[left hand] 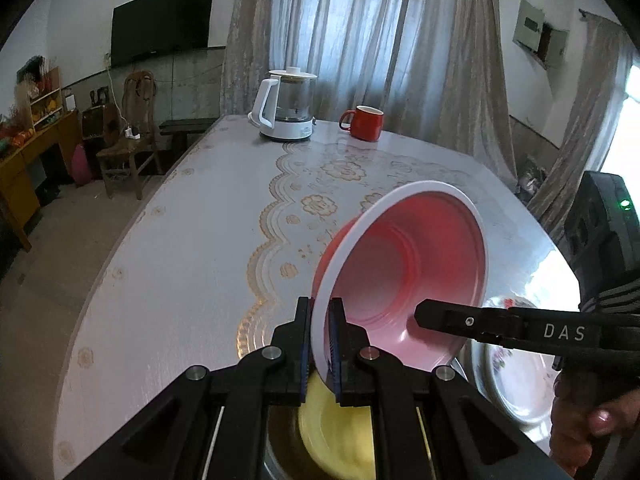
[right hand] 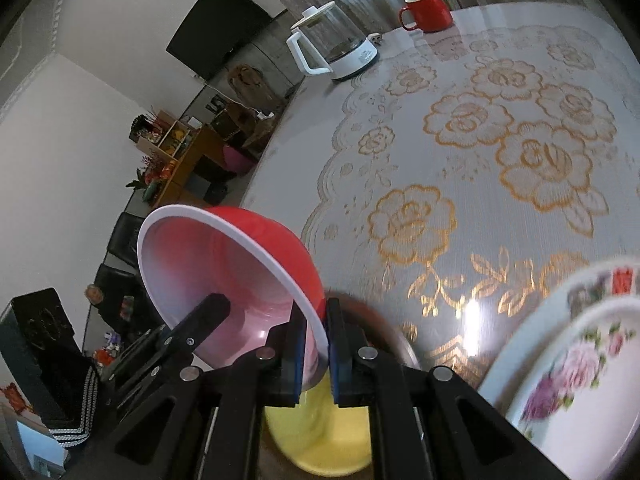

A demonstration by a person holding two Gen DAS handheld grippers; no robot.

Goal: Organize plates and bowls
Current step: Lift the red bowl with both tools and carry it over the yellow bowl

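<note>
Two claws share one red bowl [left hand: 404, 276], each clenched on its white rim from an opposite side, so the bowl hangs tilted above the tabletop [left hand: 188, 240]. That broad tabletop, covered in a pale cloth with gold roses, is the largest thing in view. Taking the red bowl as the landmark: just below it, under the left claw [left hand: 319, 344], sits a yellow bowl [left hand: 340, 436]; beside it, on the side of the right claw [right hand: 317, 346], lie white plates with pink flowers [right hand: 576, 380], apparently one on another. Well beyond it, at the far edge, stand a glass kettle [left hand: 288, 106] with a white handle and a red mug [left hand: 364, 122].

Judging by this, sorting is under way: the plates look gathered, and the red bowl has yet to be set down, perhaps into the yellow one.

Only "DAS" is readable, in pale letters on the right claw's arm.
</note>
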